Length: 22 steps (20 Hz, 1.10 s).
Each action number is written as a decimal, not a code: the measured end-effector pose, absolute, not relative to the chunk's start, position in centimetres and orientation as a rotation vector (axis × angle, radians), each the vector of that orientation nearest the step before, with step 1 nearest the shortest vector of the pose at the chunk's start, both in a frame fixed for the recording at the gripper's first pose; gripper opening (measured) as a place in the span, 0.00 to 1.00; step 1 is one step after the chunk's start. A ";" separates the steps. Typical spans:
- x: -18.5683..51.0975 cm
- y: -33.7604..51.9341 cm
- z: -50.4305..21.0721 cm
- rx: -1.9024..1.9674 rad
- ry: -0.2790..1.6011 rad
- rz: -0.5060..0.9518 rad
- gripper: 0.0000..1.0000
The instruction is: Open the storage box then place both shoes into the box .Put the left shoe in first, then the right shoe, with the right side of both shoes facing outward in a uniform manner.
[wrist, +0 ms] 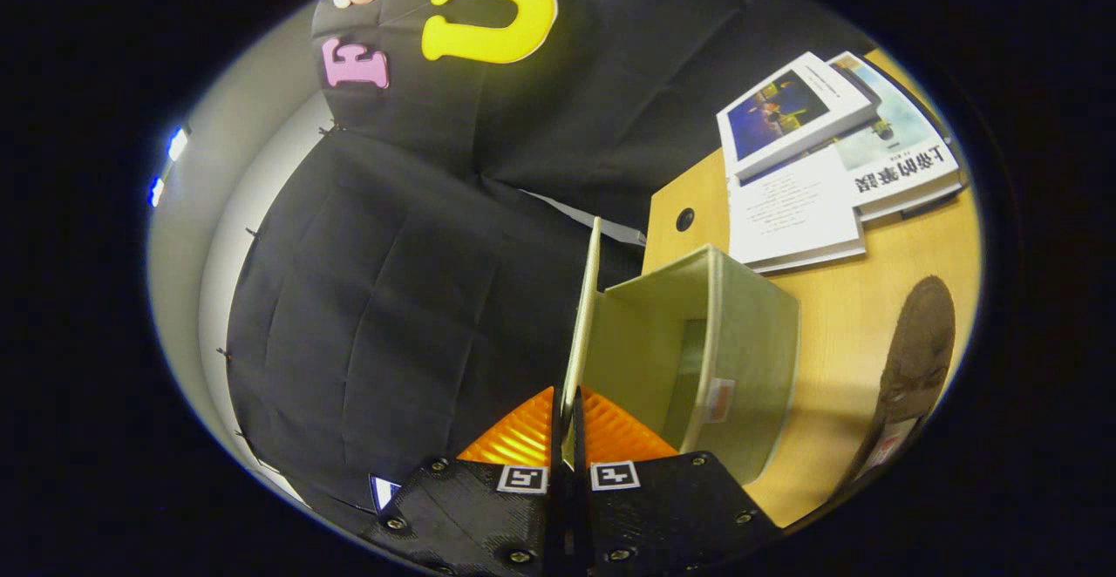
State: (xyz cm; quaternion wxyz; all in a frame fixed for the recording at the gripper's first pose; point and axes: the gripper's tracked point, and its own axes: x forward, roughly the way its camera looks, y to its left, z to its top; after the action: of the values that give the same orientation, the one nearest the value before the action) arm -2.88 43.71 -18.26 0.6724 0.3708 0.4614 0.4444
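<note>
**Storage box lid pinched and raised on booth table**

Storage box (732,359), a pale green fabric bin, stood on a light wooden table (837,315) with its thin lid (586,315) swung up on edge, seen almost side-on as a narrow pale strip running away from the fingers. The gripper (568,424) held that lid at its near edge: both fingers were pressed together on it, with only the lid's thickness between them. Just ahead and to one side of the fingers, the box's open mouth showed its bare pale lining, and a small label sat on the wall by its near corner.

Beyond the box's side, a brown shoe (915,359) lay on the table, well apart from the box, a pale tag showing at its near end. Whether it was the left or the right shoe could not be told.

Farther along the table, past the box, a loose pile of books (819,150) lay flat, one with a dark blue cover picture on top of the others. A small dark round hole (684,219) marked the tabletop near its far corner.

Behind everything hung the booth's black cloth wall (392,281), creased in broad folds, with a pale wall beyond it.
</note>
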 end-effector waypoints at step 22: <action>-7.3 67.8 -15.0 0.824 1.146 1.150 0.06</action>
State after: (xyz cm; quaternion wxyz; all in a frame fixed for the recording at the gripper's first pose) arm -7.35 67.79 -15.02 0.6135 0.3573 0.4971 0.4988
